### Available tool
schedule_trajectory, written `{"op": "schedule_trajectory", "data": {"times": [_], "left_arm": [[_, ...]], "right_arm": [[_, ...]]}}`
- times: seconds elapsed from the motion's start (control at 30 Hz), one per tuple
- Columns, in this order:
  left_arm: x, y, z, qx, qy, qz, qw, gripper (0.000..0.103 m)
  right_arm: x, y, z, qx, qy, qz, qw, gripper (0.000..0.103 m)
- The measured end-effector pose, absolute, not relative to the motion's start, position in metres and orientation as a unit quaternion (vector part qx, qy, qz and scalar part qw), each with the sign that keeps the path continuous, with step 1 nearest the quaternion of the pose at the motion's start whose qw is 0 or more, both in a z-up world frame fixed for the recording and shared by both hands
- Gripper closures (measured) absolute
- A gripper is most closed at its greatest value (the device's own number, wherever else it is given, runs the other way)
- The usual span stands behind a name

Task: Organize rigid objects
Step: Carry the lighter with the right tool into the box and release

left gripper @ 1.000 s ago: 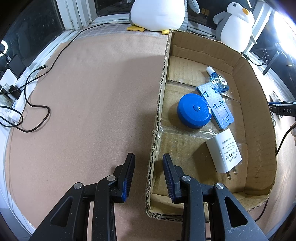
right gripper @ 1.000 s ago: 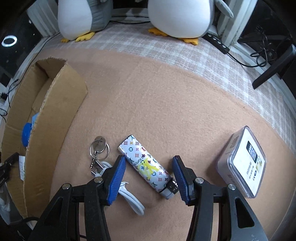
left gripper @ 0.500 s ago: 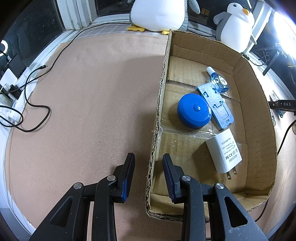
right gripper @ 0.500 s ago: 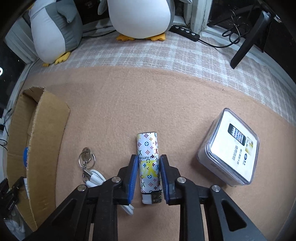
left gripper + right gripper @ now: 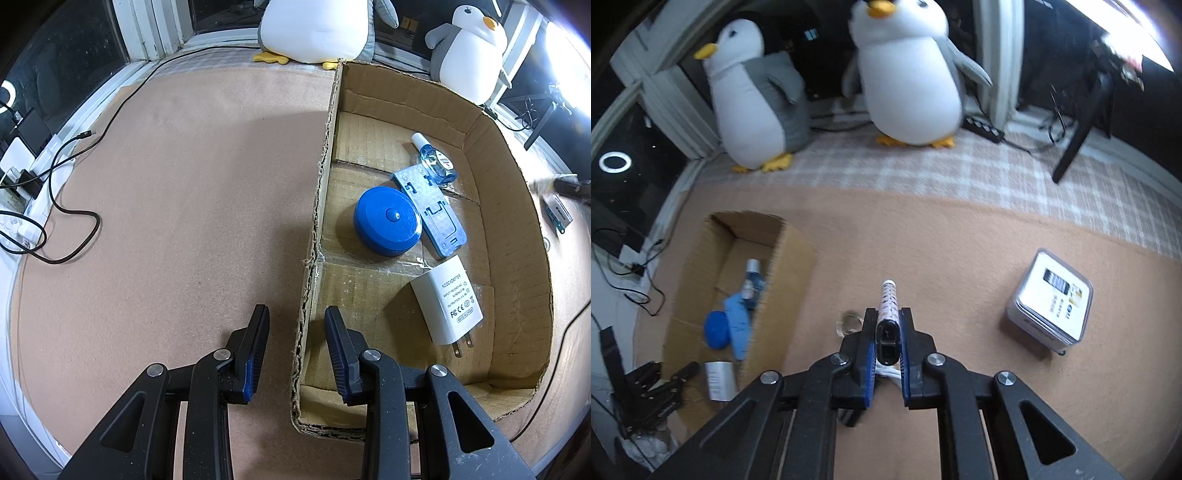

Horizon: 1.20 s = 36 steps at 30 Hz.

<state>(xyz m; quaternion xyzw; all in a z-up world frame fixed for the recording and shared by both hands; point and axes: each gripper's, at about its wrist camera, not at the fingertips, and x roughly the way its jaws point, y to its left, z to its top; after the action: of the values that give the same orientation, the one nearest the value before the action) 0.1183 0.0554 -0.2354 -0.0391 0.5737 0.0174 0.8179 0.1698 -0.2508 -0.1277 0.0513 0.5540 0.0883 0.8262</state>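
Centre frame, your right gripper (image 5: 888, 334) clamps a slim, patterned white lighter (image 5: 888, 301) near its dark cap; it looks light, rigid, slippery. Your left gripper (image 5: 297, 321) gapes empty astride the brown cardboard box (image 5: 517, 206) wall.

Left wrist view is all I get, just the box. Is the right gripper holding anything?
Observer: Yes, the right gripper is shut on the patterned lighter, lifted off the mat.
Operator: What's left outside the box?
Observer: A clear-lidded case sits on the mat, right of the lighter.
Operator: Anything else?
Observer: A key ring lies just left of the gripper, between it and the box.
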Motion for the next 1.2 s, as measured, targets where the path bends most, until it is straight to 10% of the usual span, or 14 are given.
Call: {"op": "schedule_trajectory", "data": {"times": [1.2], "left_arm": [[0.118,0.058,-0.234,-0.044,0.573,0.015,0.818,0.069]], "right_arm": [[0.147,-0.08,-0.153,-0.111,0.551,0.175,0.808,0.093]]}}
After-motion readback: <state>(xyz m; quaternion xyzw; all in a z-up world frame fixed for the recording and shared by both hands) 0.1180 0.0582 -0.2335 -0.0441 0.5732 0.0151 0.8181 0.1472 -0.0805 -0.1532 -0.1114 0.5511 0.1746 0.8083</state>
